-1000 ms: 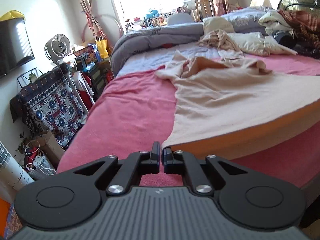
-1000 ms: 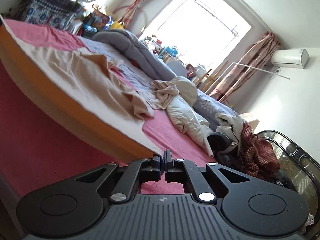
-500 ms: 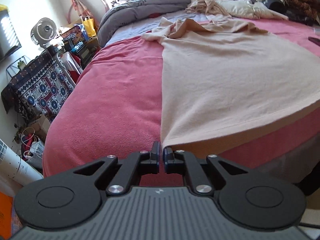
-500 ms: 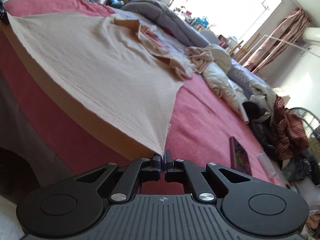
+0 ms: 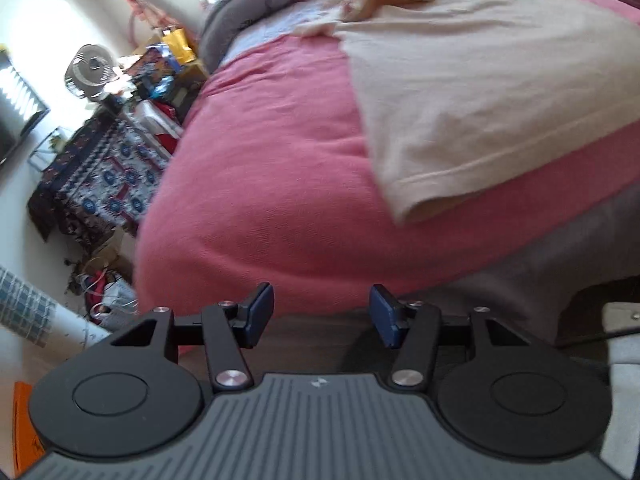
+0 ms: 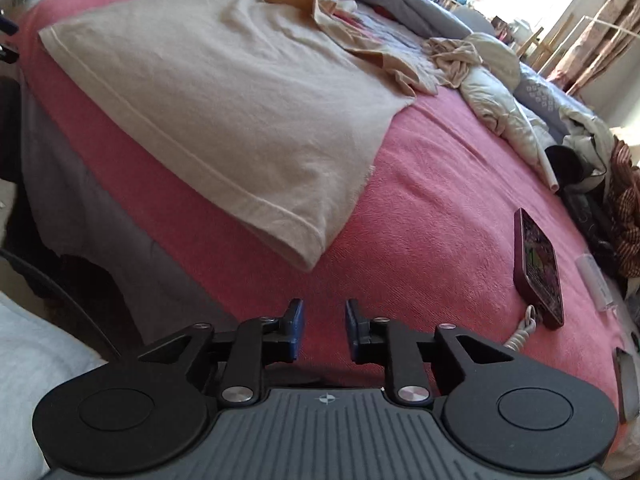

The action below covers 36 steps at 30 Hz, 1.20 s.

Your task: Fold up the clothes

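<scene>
- left gripper (image 5: 322, 314): nearest in the left wrist view; jaws apart and opening, nothing between them; it hangs over the near edge of the bed, just short of the pink blanket (image 5: 256, 168)
- right gripper (image 6: 325, 330): nearest in the right wrist view; jaws a little apart and opening, nothing between them; it sits over the pink blanket (image 6: 432, 216), clear of the cloth
- beige shirt (image 5: 472, 80): lies spread flat on the pink blanket, hem towards the near edge of the bed; in the left wrist view its near corner is beyond and to the right of the left gripper, apart from it; in the right wrist view the beige shirt (image 6: 224, 96) has its other hem corner just beyond the right gripper, up and to the left, not touching it; its far end is rumpled, with a darker tan fold on top
- phone (image 6: 540, 268): dark red case, lying on the blanket to the right of the right gripper, a coiled white cord at its near end
- pile of clothes (image 6: 480, 76): pale, crumpled garments farther back on the bed, beyond the shirt
- grey duvet (image 5: 256, 12): bunched at the far end of the bed
- beside the bed on the left, a patterned cloth (image 5: 100, 184) draped over furniture; a small fan (image 5: 90, 76) stands behind it; clutter beyond is blurred
</scene>
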Available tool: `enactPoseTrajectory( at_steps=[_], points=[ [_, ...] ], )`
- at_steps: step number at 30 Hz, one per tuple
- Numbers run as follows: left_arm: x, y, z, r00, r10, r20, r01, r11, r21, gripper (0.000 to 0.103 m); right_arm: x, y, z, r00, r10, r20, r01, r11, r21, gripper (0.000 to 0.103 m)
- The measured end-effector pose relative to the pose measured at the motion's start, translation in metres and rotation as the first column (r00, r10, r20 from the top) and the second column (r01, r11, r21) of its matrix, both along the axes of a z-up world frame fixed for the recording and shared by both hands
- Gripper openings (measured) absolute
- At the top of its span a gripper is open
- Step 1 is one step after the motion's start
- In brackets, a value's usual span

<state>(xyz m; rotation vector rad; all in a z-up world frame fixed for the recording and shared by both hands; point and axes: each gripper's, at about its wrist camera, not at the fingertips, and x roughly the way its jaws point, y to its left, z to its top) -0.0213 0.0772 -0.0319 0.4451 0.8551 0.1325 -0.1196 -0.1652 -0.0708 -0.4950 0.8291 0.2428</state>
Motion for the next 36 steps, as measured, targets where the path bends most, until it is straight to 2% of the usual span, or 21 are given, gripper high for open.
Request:
enactPoseTrajectory(
  at_steps=[1,3,4,5,7,9,10,13,15,16,18,20,23,28,31,33,36],
  points=[
    [0.001,0.005,0.012,0.999,0.007,0.038,-0.005,0.999,-0.039,0.058,0.001,-0.005,0.011,1.000,-0.001,0.010,0.001,0.999,0.043,0.028],
    [0.007,0.011,0.038,0.992,0.002,0.127,0.017,0.989,-0.147,0.056,0.009,-0.010,0.035,0.998,-0.009,0.056,-0.001,0.986,0.164,0.042],
    [0.014,0.008,0.050,0.985,-0.024,0.169,0.060,0.976,-0.211,0.056,0.017,-0.009,0.046,0.997,-0.003,0.073,-0.014,0.972,0.234,0.047],
    [0.023,0.001,0.059,0.978,-0.057,0.201,0.110,0.959,-0.260,0.057,0.028,-0.004,0.053,0.995,0.017,0.094,-0.044,0.956,0.292,0.057],
    [0.046,-0.020,0.067,0.961,-0.121,0.248,0.202,0.922,-0.332,0.059,0.050,0.009,0.067,0.988,0.061,0.142,-0.113,0.911,0.396,0.064],
    [0.073,-0.048,0.067,0.944,-0.181,0.274,0.279,0.883,-0.377,0.060,0.071,0.032,0.072,0.973,0.103,0.208,-0.182,0.896,0.406,0.069],
    [0.085,-0.060,0.061,0.945,-0.196,0.263,0.290,0.874,-0.390,0.060,0.084,0.046,0.070,0.966,0.126,0.224,-0.209,0.895,0.394,0.069],
    [0.123,-0.093,0.039,0.951,-0.228,0.208,0.297,0.857,-0.420,0.060,0.118,0.073,0.054,0.969,0.197,0.149,-0.239,0.899,0.366,0.069],
    [0.135,-0.103,0.021,0.965,-0.220,0.145,0.262,0.857,-0.443,0.060,0.133,0.085,0.039,0.970,0.227,0.087,-0.243,0.910,0.336,0.069],
    [0.136,-0.105,0.012,0.971,-0.213,0.107,0.239,0.866,-0.438,0.060,0.135,0.087,0.030,0.972,0.230,0.053,-0.235,0.921,0.311,0.069],
    [0.126,-0.103,-0.002,0.975,-0.209,0.077,0.223,0.893,-0.390,0.062,0.126,0.074,0.019,0.975,0.218,0.040,-0.219,0.920,0.324,0.070],
    [0.110,-0.091,-0.006,0.968,-0.228,0.101,0.250,0.891,-0.379,0.063,0.114,0.056,0.011,0.980,0.199,0.027,-0.196,0.916,0.351,0.071],
    [0.092,-0.067,-0.007,0.974,-0.205,0.094,0.226,0.894,-0.387,0.065,0.090,0.033,0.008,0.981,0.194,0.017,-0.187,0.916,0.355,0.071],
    [0.064,-0.040,-0.003,0.984,-0.162,0.073,0.177,0.918,-0.354,0.068,0.052,0.014,0.004,0.971,0.238,-0.007,-0.230,0.946,0.230,0.071],
    [0.050,-0.036,0.010,0.987,-0.155,0.051,0.163,0.949,-0.270,0.068,0.034,0.013,0.013,0.966,0.256,-0.043,-0.248,0.959,0.137,0.071],
    [0.057,-0.039,0.026,0.978,-0.186,0.091,0.202,0.954,-0.222,0.068,0.031,0.013,0.027,0.962,0.271,0.017,-0.271,0.956,0.109,0.072],
    [0.075,-0.045,0.051,0.959,-0.233,0.163,0.261,0.950,-0.175,0.069,0.058,0.024,0.053,0.951,0.263,0.166,-0.279,0.957,0.085,0.075]
  ],
)
